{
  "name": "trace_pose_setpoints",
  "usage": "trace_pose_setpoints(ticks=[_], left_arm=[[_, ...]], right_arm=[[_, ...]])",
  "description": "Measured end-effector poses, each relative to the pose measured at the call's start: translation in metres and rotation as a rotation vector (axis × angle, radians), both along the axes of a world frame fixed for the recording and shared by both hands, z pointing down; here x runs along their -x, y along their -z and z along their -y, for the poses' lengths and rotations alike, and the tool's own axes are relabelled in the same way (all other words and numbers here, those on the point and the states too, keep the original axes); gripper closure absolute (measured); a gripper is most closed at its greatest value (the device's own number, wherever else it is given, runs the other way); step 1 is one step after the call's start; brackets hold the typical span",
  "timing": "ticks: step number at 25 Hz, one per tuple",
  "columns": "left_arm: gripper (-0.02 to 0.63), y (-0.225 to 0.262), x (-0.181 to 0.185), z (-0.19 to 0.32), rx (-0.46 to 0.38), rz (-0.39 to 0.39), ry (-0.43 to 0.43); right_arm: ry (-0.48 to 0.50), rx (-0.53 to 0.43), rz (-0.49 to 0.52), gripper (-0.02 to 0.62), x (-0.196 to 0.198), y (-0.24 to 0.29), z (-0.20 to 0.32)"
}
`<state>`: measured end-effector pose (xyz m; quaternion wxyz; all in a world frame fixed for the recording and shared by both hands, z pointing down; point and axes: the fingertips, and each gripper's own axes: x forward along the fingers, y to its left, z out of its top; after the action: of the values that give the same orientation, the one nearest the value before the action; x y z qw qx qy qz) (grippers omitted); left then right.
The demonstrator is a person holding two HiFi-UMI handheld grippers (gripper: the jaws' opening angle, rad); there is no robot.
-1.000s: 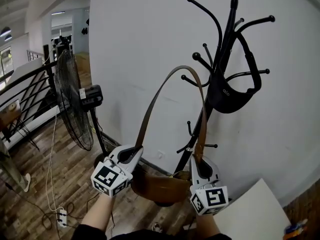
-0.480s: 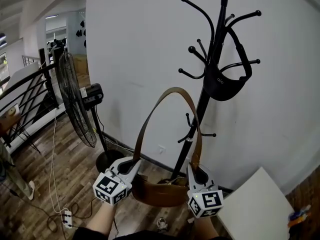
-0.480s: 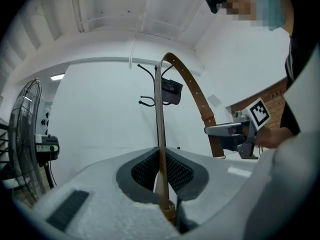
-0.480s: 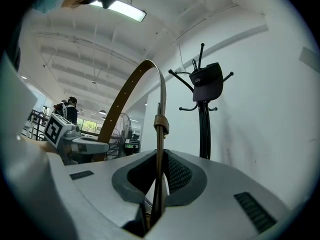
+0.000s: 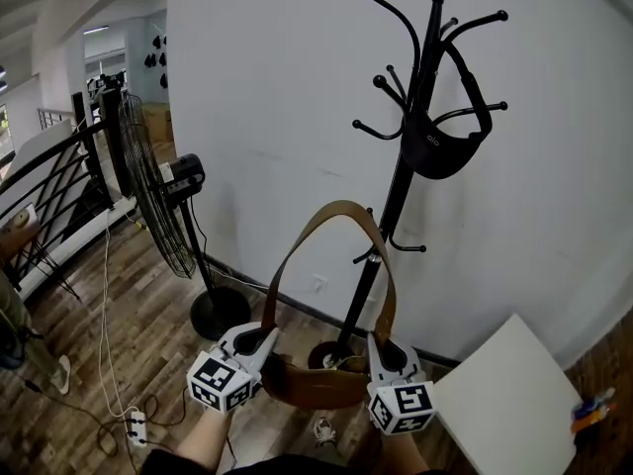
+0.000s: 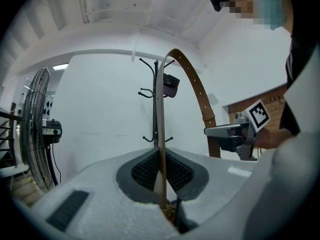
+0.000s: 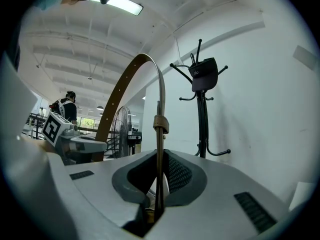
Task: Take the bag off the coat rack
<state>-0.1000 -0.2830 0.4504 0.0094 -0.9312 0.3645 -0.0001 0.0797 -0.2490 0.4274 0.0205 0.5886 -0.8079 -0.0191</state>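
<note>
Bag (image 5: 315, 384) hangs between left tool (image 5: 265, 336) and right tool (image 5: 381, 346), each clamped on its strap (image 5: 341, 206). Beyond stands the coat rack (image 5: 396, 196), and the strap looks clear of it.

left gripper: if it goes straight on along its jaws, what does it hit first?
Likely the coat rack: its pole stands dead ahead in the left gripper view, just past the bag strap that the left gripper is shut on. Depth is unclear.
</note>
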Motion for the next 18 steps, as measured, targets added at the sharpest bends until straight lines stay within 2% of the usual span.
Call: trace_pose_setpoints(ticks=[18], left_arm=[[0.592,-0.078,0.013,-0.047,0.171,0.016,-0.017]], right_arm=[[-0.019,0.17,-0.008,0.569,0.022,-0.087,-0.049]])
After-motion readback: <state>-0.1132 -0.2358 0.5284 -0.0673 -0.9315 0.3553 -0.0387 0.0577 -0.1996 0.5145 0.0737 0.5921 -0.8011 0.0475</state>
